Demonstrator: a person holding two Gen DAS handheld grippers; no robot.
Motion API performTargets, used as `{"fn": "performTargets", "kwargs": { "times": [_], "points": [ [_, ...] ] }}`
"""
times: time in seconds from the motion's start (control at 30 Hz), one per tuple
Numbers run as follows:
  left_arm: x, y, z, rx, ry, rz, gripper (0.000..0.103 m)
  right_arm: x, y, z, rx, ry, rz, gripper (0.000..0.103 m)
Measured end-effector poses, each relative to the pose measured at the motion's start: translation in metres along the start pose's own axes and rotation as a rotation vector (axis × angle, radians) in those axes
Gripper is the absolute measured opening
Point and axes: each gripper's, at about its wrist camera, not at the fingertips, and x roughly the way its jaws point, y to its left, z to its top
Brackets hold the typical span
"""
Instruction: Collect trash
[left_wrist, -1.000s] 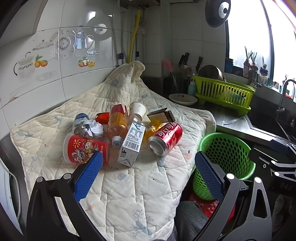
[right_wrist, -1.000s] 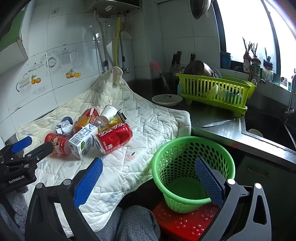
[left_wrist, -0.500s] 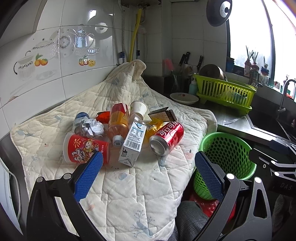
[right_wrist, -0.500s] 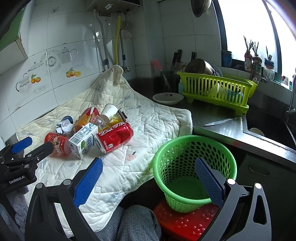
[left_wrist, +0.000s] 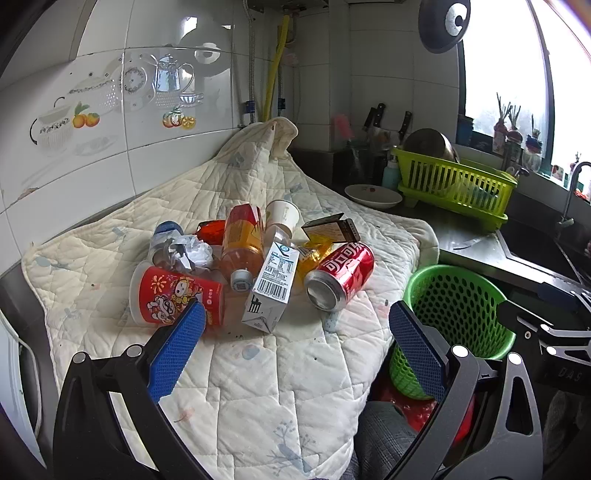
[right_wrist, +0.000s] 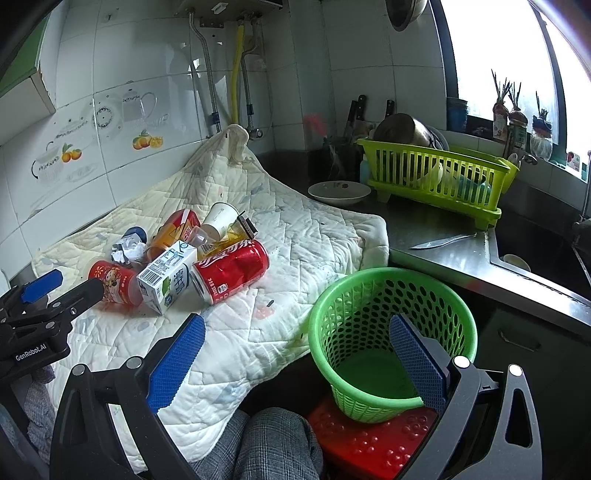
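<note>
A pile of trash lies on a quilted white cloth (left_wrist: 280, 387): a red soda can (left_wrist: 340, 275) (right_wrist: 231, 269), a white carton (left_wrist: 271, 286) (right_wrist: 168, 278), a red printed cup (left_wrist: 175, 297) (right_wrist: 112, 282), an orange bottle (left_wrist: 242, 243), a paper cup (left_wrist: 282, 216) and crumpled foil (left_wrist: 186, 253). My left gripper (left_wrist: 295, 343) hangs open just short of the pile, nothing between its fingers. My right gripper (right_wrist: 295, 350) is open too, its right finger over the empty green basket (right_wrist: 391, 332) (left_wrist: 458, 321), which stands on a red stool (right_wrist: 358, 439).
A lime dish rack (right_wrist: 432, 177) with a pot, a white plate (right_wrist: 338, 192) and a knife (right_wrist: 443, 242) sit on the steel counter right of the cloth. The sink (right_wrist: 535, 251) is further right. A person's grey checked trouser leg (right_wrist: 266, 443) is below.
Both grippers have crept slightly forward and left toward the pile; the trash and basket have not moved, and both grippers stay open.
</note>
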Motion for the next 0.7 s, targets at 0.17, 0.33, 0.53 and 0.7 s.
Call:
{"fn": "performTargets", "kwargs": {
  "times": [0.17, 0.33, 0.53, 0.7],
  "points": [
    [0.002, 0.002, 0.001, -0.004, 0.004, 0.005, 0.098, 0.004, 0.000, 0.002, 0.001, 0.010, 0.004, 0.097],
    [0.006, 0.006, 0.003, -0.014, 0.011, 0.014, 0.098, 0.009, 0.002, 0.006, -0.001, 0.019, 0.006, 0.097],
    [0.010, 0.011, 0.005, -0.022, 0.015, 0.027, 0.098, 0.017, 0.004, 0.009, -0.010, 0.031, 0.013, 0.097],
    [0.013, 0.020, 0.009, -0.039, 0.019, 0.042, 0.098, 0.025, 0.007, 0.013, -0.012, 0.042, 0.020, 0.097]
  ]
}}
